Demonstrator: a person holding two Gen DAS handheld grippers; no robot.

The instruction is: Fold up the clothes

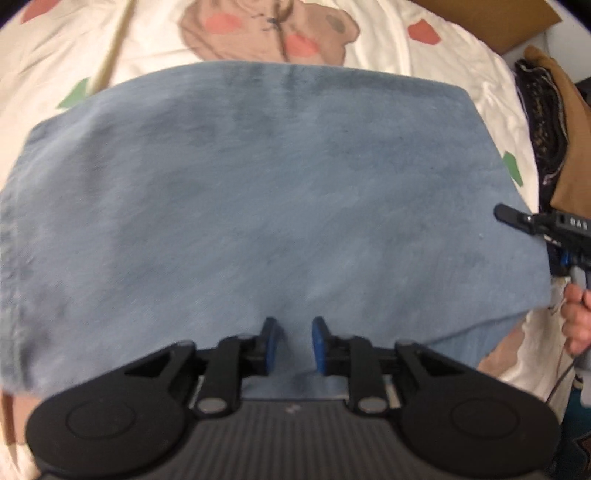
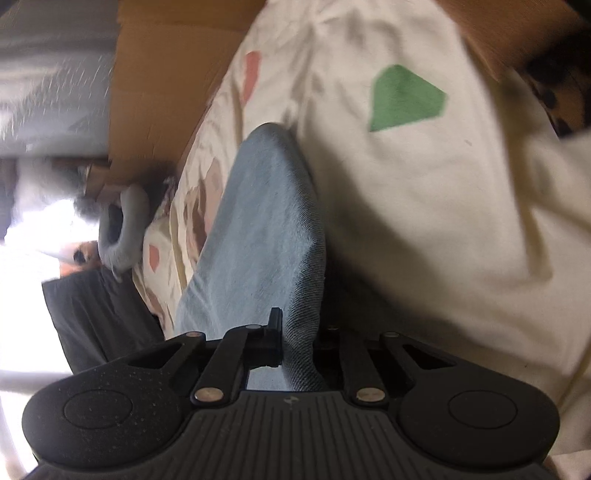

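The blue garment (image 1: 258, 192) lies flat, partly folded, on the patterned bed sheet (image 1: 369, 44). Left gripper (image 1: 293, 343): jaws slightly apart above the cloth, nothing between them. Right gripper (image 2: 297, 343): clamped on the garment's edge. Recommendation: keep the right grip firm, take the near hem with the left, and carry both over evenly so edges align. A cardboard box (image 2: 162, 92) stands beyond the bed; contents not visible.

Folded garment (image 1: 258, 192) flat on bedsheet (image 1: 424, 59), cardboard box (image 1: 491, 18) behind.
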